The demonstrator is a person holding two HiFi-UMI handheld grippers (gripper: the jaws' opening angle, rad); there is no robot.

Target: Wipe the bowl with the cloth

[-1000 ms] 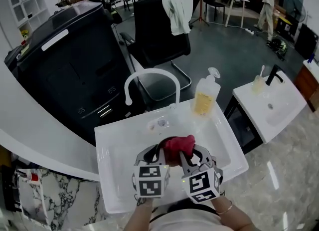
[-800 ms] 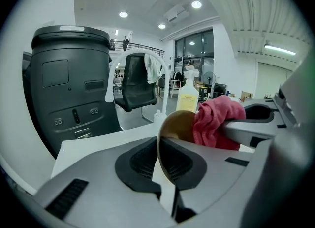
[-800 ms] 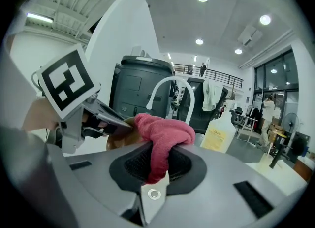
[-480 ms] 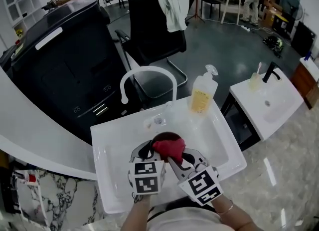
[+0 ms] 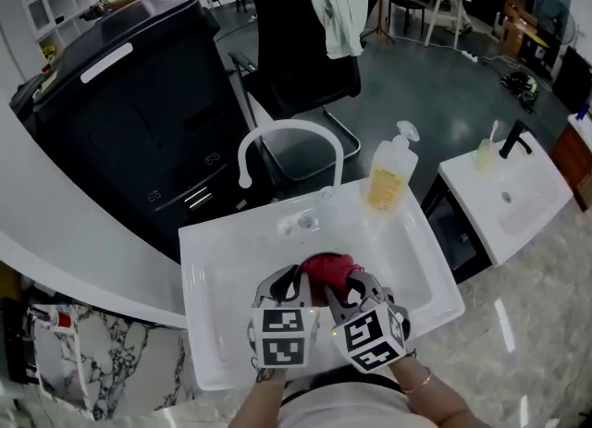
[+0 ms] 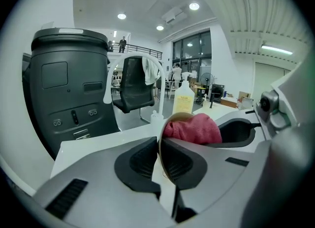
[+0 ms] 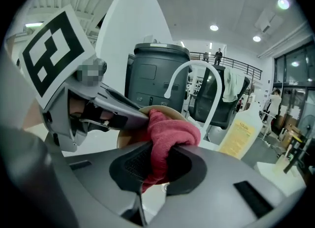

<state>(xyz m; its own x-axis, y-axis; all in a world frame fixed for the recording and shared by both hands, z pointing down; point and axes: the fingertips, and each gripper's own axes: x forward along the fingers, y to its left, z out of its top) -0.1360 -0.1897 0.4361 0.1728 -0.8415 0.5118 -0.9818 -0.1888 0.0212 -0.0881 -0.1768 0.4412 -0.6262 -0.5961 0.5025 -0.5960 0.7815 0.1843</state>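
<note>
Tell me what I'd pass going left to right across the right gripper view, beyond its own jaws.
Left gripper, clamped on the rim of the tan bowl → crumpled red cloth → clear pump bottle of yellow soap → slim black tap at the far right edge.

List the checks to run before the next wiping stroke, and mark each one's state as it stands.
1. Left gripper shut on the rim of the bowl: ok.
2. Right gripper shut on the cloth: ok; a fold is pinched between the jaws.
3. Cloth against the bowl's inside: ok, as the right gripper view shows it.
4. Bowl held over the sink: ok.
5. Soap bottle out of the way: ok; it stands at the sink's back rim, apart from both grippers.
6. Bowl wiped clean: cannot tell; the cloth and the grippers cover most of it.
</note>
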